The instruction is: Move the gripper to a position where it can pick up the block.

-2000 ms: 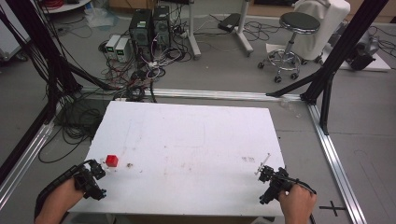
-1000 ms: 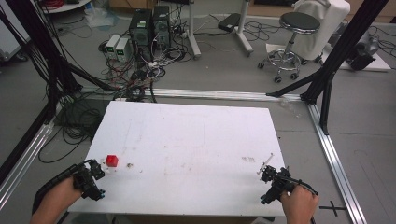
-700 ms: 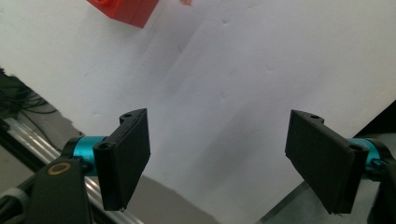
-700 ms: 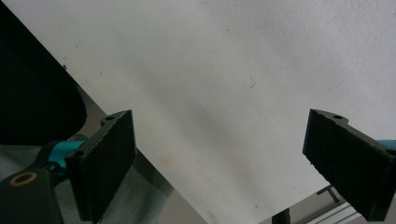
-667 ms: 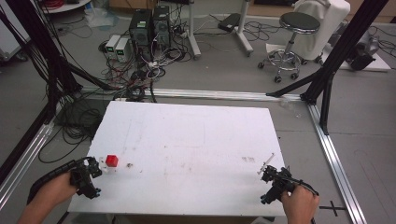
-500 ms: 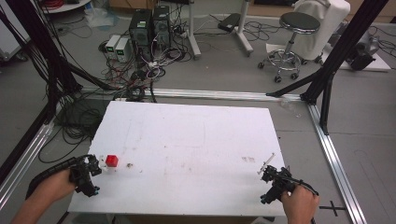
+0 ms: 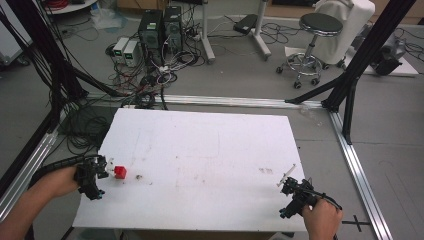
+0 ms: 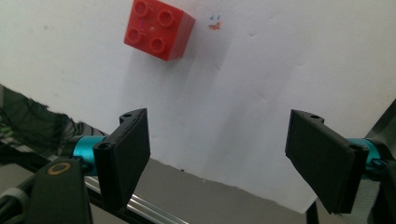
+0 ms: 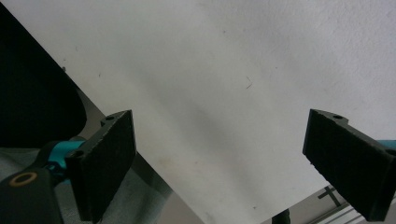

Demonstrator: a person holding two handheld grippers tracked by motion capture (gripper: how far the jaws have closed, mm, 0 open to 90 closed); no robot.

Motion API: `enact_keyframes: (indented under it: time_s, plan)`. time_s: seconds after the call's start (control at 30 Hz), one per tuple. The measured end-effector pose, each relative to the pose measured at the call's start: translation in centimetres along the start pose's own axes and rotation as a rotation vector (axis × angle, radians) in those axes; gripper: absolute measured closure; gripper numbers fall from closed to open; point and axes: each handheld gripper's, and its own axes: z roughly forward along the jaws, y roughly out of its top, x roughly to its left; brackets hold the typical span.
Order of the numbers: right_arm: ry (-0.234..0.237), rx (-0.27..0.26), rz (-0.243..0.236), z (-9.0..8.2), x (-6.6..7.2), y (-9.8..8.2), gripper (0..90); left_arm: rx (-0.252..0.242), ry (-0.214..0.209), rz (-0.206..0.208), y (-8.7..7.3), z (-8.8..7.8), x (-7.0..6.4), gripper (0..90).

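At the far left I see my left gripper (image 7: 100,170) at the worktop's (image 7: 210,150) left edge, its jaws spread wide and holding nothing. Just beside it, ahead of the jaws, a small red building brick (image 8: 159,29) sits flat on the white surface, four round studs facing up, glossy and square. A faint coloured mark (image 8: 214,22) lies near it. Far right, near the front corner, my right gripper (image 7: 290,192) hovers over bare white worktop, jaws likewise released and empty.
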Motion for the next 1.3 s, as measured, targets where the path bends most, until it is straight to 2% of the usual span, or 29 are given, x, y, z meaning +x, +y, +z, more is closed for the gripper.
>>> enact_keyframes:
  time_s: [0.07,0.1,0.13,0.2,0.4,0.53,0.67,0.87,0.93,1.03,1.3]
  plan:
    - [0.001,-0.004,0.003,0.0,0.0,0.0,8.9,0.001,0.005,0.042,0.1,-0.1,0.5,22.3]
    - [0.0,0.0,-0.001,0.0,0.0,0.0,8.9,0.001,0.005,0.042,0.1,-0.1,0.5,22.4]
    - [-0.003,0.003,-0.005,0.0,0.0,0.0,8.9,-0.004,0.01,0.081,0.1,-0.1,0.9,22.4]
    - [-0.001,0.005,-0.008,0.1,0.0,0.1,8.9,-0.01,0.017,0.121,0.2,-0.2,1.3,22.4]
    - [0.0,0.01,-0.008,0.2,0.0,0.1,8.9,-0.005,0.034,0.187,0.7,0.0,2.6,22.3]
    - [-0.003,0.009,-0.006,0.2,-0.1,0.0,8.9,-0.011,0.029,0.245,1.1,0.1,3.3,22.3]
    - [-0.003,0.002,0.01,0.1,0.0,0.0,8.9,-0.017,0.004,0.306,1.6,0.2,3.9,22.3]
    - [-0.005,0.002,0.0,0.1,-0.1,0.0,8.9,-0.013,-0.015,0.332,2.4,0.6,4.7,22.3]
    - [-0.002,0.003,-0.001,0.1,-0.1,-0.1,8.9,-0.022,-0.028,0.311,2.6,0.9,4.9,22.3]
    - [-0.001,-0.001,0.008,0.1,-0.1,-0.1,8.9,-0.023,-0.033,0.317,3.0,1.3,5.1,22.3]
    - [-0.001,0.011,-0.016,0.4,0.0,0.2,8.9,-0.005,-0.052,0.354,3.9,2.6,5.2,22.3]
